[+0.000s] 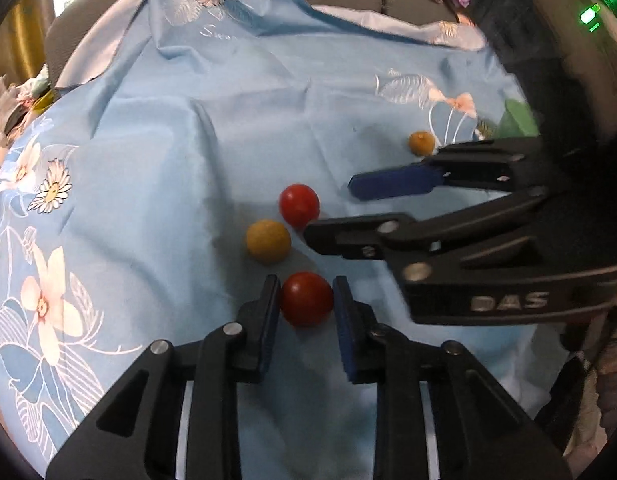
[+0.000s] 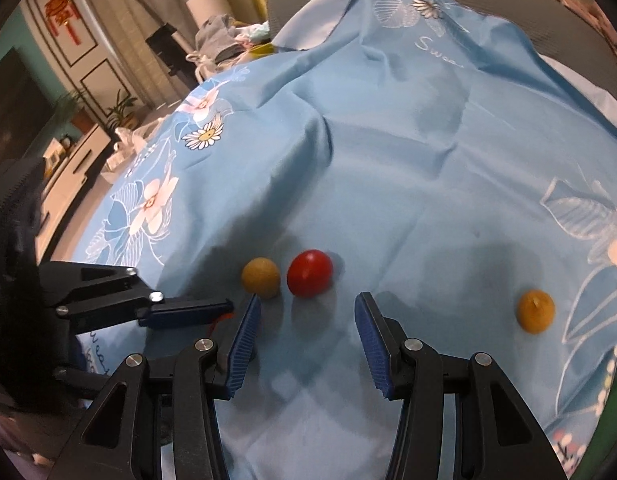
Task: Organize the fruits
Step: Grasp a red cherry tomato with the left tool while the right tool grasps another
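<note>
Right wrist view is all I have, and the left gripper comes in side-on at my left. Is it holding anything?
Observer: Yes. The left gripper is shut on a red tomato, pinched between both pads.
Operator: So how many red ones are there altogether?
Observer: Two. The second red tomato lies free on the cloth beside a yellow fruit, just off the nearer fingertip of your open right gripper.
</note>
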